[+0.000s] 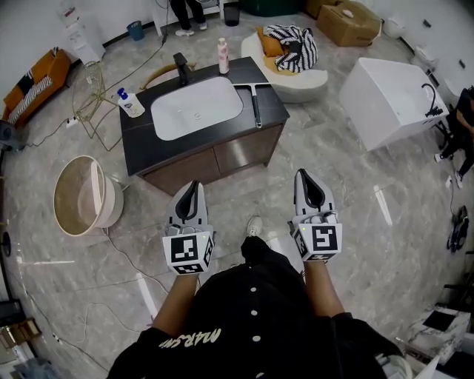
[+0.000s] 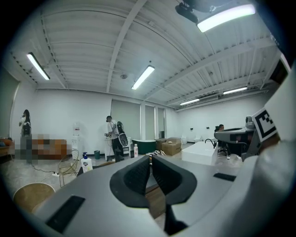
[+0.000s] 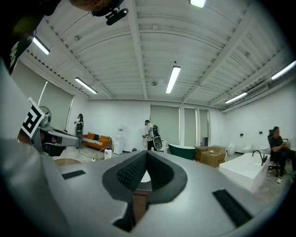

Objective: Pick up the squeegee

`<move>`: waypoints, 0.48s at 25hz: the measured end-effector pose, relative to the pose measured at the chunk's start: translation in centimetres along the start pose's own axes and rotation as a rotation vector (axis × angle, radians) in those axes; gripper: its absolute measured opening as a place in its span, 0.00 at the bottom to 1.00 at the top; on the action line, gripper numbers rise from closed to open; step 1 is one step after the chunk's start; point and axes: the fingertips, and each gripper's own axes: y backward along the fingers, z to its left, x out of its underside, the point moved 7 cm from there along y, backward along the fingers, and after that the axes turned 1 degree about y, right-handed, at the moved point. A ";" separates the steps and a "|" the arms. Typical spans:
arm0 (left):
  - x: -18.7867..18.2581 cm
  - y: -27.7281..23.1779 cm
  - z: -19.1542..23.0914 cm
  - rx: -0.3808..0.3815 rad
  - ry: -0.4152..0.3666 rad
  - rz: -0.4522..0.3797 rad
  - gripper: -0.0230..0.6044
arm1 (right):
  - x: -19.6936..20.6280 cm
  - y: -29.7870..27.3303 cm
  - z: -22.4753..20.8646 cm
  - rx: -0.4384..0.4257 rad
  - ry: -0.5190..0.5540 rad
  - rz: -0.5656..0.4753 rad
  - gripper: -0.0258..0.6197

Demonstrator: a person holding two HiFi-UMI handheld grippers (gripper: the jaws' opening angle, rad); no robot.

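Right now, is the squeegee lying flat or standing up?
Lying flat: the squeegee rests on the dark countertop beside the white basin.

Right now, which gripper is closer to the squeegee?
Right. The right gripper is below the squeegee and slightly right in the head view; the left gripper is farther, below and left. Neither touches it.

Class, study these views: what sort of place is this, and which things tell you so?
Probably a big open hall staged as a bathroom mock-up, not a home: a lone vanity with a white sink, a freestanding bathtub, and cardboard boxes standing nearby.
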 end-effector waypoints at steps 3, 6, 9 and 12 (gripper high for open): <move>-0.9 -3.1 0.3 -0.009 -0.002 -0.003 0.07 | -0.1 -2.9 -2.0 -0.001 0.004 -0.004 0.04; -1.9 -6.0 0.6 -0.029 0.000 -0.003 0.07 | -0.6 -5.8 -4.0 0.002 0.001 -0.010 0.04; -2.6 -8.8 0.8 -0.051 0.006 -0.007 0.07 | -0.8 -8.7 -5.8 -0.016 0.003 -0.017 0.04; -3.1 -11.7 0.9 -0.061 0.002 -0.012 0.07 | -0.9 -11.6 -7.6 -0.029 0.003 -0.028 0.04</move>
